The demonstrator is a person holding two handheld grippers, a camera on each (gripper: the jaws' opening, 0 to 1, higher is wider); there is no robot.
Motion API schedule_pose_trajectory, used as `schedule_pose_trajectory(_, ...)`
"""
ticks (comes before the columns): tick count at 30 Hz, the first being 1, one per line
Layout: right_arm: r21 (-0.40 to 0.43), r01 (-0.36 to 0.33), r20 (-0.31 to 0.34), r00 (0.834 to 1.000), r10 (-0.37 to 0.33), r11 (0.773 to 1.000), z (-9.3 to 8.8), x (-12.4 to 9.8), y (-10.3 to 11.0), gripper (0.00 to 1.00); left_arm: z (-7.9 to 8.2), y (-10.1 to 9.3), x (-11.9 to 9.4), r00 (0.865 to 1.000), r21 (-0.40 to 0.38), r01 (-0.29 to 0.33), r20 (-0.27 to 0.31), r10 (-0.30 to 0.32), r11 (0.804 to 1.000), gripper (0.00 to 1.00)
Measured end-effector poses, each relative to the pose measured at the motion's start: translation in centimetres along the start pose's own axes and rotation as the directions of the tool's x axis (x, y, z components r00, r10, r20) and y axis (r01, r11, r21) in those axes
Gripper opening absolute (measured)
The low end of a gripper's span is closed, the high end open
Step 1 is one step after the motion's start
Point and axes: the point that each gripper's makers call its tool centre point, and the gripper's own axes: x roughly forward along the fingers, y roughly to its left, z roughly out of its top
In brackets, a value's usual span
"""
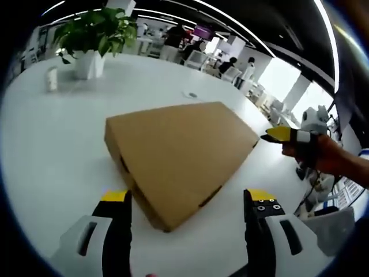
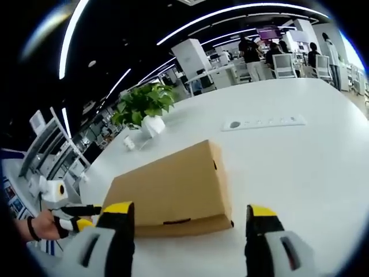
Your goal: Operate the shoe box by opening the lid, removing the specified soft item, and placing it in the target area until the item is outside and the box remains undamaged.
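The box (image 1: 180, 156) lay shut on the white counter (image 1: 52, 156), lid down, with a potted plant (image 1: 95, 34) well behind it. The left gripper (image 1: 187, 199) hung just before one corner of it, jaws spread and holding nothing. The right gripper (image 2: 190, 216) faced its long side, jaws likewise spread and apart from the cardboard.

White table (image 1: 52, 156), potted plant (image 1: 95, 34), dark ceiling with light strips (image 2: 242, 14), office chairs (image 2: 283, 64)
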Motion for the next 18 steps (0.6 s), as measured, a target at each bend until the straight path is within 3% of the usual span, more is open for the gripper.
schedule_pose_trajectory(13,-0.01,-0.009,-0.063,0.998,0.008,1.0,-1.4,2.3,0.1,0.75,0.1,0.7,0.8,1.0,-0.008,-0.007,-0.015,0.007,1.0,0.8)
schedule_pose_trajectory(18,0.004,-0.007,-0.064,0.998,0.007,1.0,-1.4,2.8,-0.2,0.68,0.0,1.1,1.3,1.0,-0.019,-0.008,-0.024,0.007,1.0,0.79)
